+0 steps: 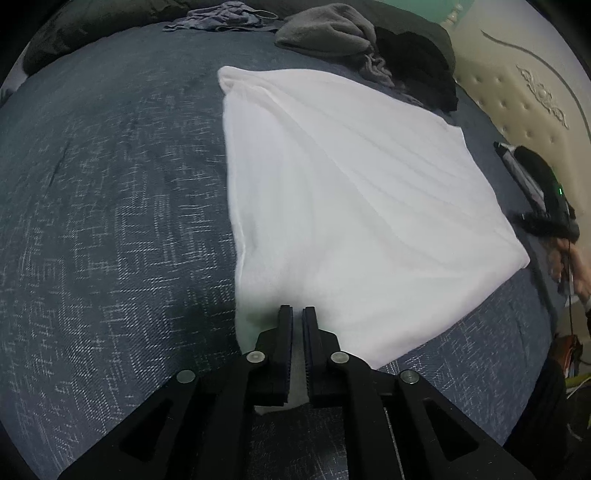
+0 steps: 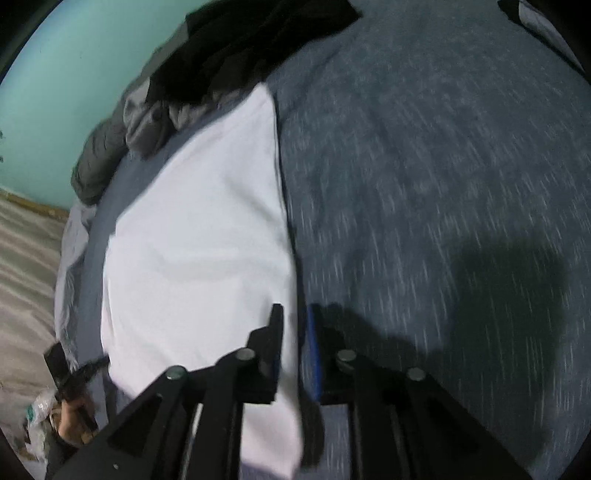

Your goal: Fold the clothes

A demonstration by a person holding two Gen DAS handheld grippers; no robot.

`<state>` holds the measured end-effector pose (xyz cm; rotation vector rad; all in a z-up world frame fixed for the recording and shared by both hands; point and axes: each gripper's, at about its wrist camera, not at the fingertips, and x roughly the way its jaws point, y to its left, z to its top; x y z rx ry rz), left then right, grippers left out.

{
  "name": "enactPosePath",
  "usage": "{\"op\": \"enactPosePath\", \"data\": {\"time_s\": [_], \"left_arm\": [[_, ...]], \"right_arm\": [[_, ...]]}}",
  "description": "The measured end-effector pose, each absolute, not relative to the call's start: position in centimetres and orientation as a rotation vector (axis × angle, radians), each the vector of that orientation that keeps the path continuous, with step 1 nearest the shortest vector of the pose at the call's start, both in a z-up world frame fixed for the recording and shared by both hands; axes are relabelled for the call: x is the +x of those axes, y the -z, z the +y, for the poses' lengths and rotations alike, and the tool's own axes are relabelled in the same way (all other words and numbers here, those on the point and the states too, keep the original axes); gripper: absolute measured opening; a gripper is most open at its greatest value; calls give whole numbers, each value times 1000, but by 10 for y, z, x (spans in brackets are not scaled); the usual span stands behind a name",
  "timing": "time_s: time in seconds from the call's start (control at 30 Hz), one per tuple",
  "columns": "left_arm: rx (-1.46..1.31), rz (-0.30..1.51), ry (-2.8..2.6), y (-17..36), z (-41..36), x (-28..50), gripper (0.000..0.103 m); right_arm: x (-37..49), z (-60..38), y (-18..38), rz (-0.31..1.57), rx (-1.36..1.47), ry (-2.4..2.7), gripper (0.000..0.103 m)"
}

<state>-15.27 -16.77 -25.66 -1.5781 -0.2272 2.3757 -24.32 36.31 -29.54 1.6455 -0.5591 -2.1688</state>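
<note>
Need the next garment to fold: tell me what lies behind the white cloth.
Behind the white cloth, on the blue bedspread, lie a grey garment and a black one. Whatever lies beneath that pile is covered.

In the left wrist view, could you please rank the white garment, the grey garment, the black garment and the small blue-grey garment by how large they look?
1. white garment, by far the largest, though nearest the camera.
2. grey garment and black garment: similar, and they overlap, so unranked.
3. small blue-grey garment, smallest and farthest.
</note>
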Motion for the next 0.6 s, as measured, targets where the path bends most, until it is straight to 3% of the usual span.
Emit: {"op": "enactPosePath", "data": {"time_s": [0.33, 0.47, 0.53, 0.6], "left_arm": [[-1625, -350, -2368, 256, -193, -140, 23], [-1638, -396, -2360, 254, -202, -137, 25], [-1646, -421, -2358, 255, -208, -134, 37], [-1657, -459, -2339, 258, -209, -132, 43]], "right_arm": [[-207, 362, 303, -597, 1702, 2019, 15], [-203, 354, 307, -502, 1739, 2021, 15], [-201, 355, 307, -507, 1746, 2032, 15], [-200, 357, 304, -516, 1741, 2046, 15]]}}
